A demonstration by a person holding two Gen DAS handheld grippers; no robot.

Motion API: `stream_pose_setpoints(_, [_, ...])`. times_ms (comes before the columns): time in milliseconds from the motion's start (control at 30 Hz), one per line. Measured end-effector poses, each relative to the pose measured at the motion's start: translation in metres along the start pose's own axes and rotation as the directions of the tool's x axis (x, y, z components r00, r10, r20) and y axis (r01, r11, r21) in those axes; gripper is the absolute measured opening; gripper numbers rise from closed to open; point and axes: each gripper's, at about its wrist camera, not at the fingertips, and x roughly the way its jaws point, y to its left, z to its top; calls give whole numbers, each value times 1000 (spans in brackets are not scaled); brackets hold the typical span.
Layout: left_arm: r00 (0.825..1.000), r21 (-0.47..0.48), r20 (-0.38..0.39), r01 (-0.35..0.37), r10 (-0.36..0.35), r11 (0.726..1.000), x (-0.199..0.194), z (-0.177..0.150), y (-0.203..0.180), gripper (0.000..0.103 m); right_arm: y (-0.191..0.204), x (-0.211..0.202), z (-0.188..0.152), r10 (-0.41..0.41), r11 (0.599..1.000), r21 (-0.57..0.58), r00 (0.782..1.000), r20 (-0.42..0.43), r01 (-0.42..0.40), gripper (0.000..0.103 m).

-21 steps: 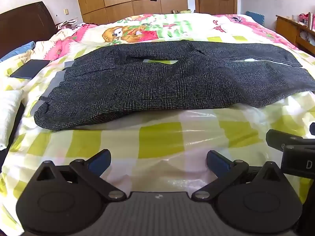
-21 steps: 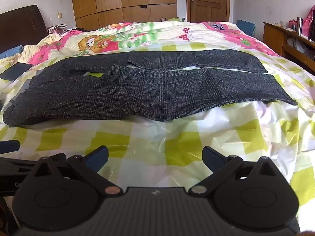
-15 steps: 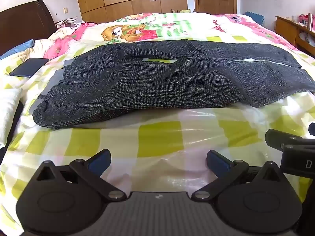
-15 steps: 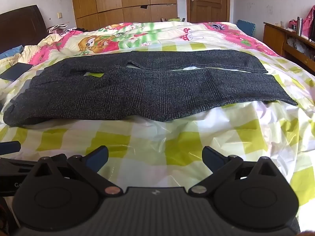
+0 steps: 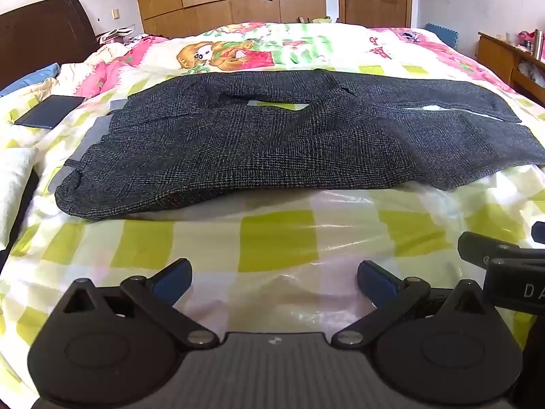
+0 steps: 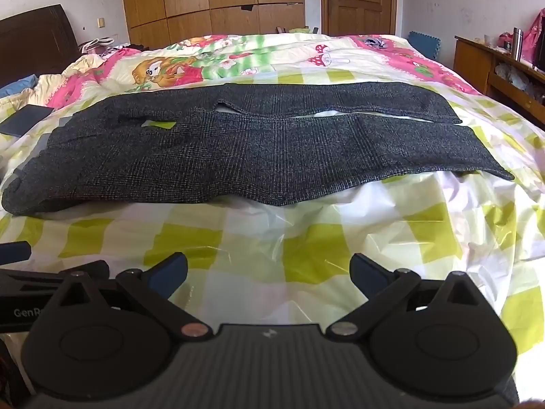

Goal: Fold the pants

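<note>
Dark grey checked pants lie spread flat across the bed, waistband at the left and the two legs side by side running right; they also show in the right wrist view. My left gripper is open and empty, low over the sheet in front of the pants' near edge. My right gripper is open and empty, also short of the near edge. The right gripper's body shows at the right edge of the left wrist view.
The bed has a green-and-white checked sheet under clear plastic and a pink cartoon quilt behind. A dark flat case and a white towel lie at the left. A wooden shelf stands at the right.
The left gripper has shifted slightly, so the pants sit a little lower and more to the left in its view. The right gripper has hardly moved. Both stay open.
</note>
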Motion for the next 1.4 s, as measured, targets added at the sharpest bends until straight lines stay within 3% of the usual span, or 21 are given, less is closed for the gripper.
stream_pose_setpoints(300, [999,-15,38,6,-5,1000,-11,2,3,103,2,-1,-1,-5,1000,-11,1000,-3,5,100])
stream_pose_setpoints(1400, [998,-33,64,10,-8,999,-11,-2,5,103,3,0,-1,-15,1000,-23,1000,-3,15,101])
